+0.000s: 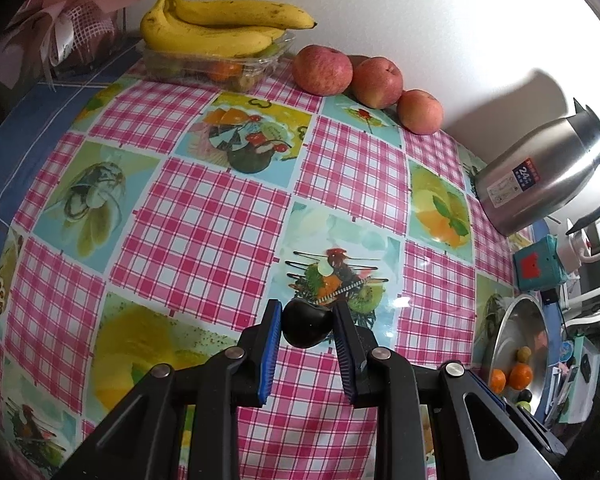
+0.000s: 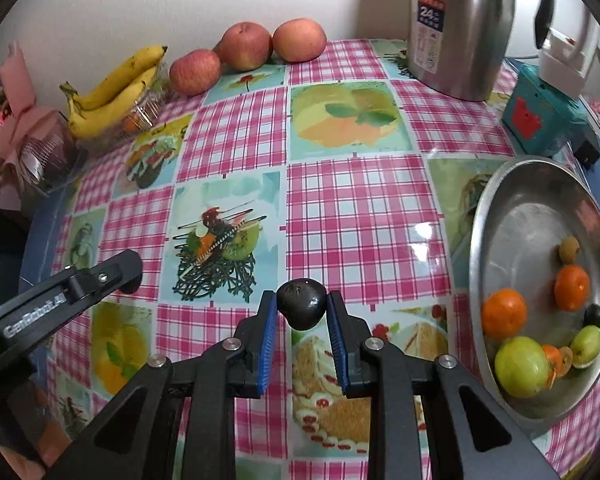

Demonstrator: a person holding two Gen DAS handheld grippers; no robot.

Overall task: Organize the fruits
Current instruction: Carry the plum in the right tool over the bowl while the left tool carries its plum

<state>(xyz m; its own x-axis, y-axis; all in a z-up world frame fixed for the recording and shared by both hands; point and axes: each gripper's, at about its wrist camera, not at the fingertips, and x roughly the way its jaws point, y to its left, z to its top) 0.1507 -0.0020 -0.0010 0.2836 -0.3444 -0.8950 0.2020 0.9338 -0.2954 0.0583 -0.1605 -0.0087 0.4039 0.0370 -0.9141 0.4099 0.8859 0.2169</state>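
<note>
Two dark fruits are in play, one per hand-held gripper. Left hand-held gripper (image 1: 306,330): clenched on a dark plum (image 1: 305,328), held above the desk (image 1: 204,216); the pads are seen pressed against both sides. Bananas (image 1: 216,26) on a clear tray (image 1: 204,66) and three apples (image 1: 364,80) are lined up along the wall at the far edge. Right hand-held gripper (image 2: 301,306): likewise grasping a dark plum (image 2: 301,304), also clear of the desk. The metal bowl (image 2: 500,200), with oranges and green fruits inside, is sited to the right, near the kettle (image 2: 460,28).

Judged step: plums to be carried to the bowl. Grip should be kept light, since soft skin may bruise. The right plum is best lowered over the rim first and released low, onto bare metal, so rolling and knocking are avoided.
</note>
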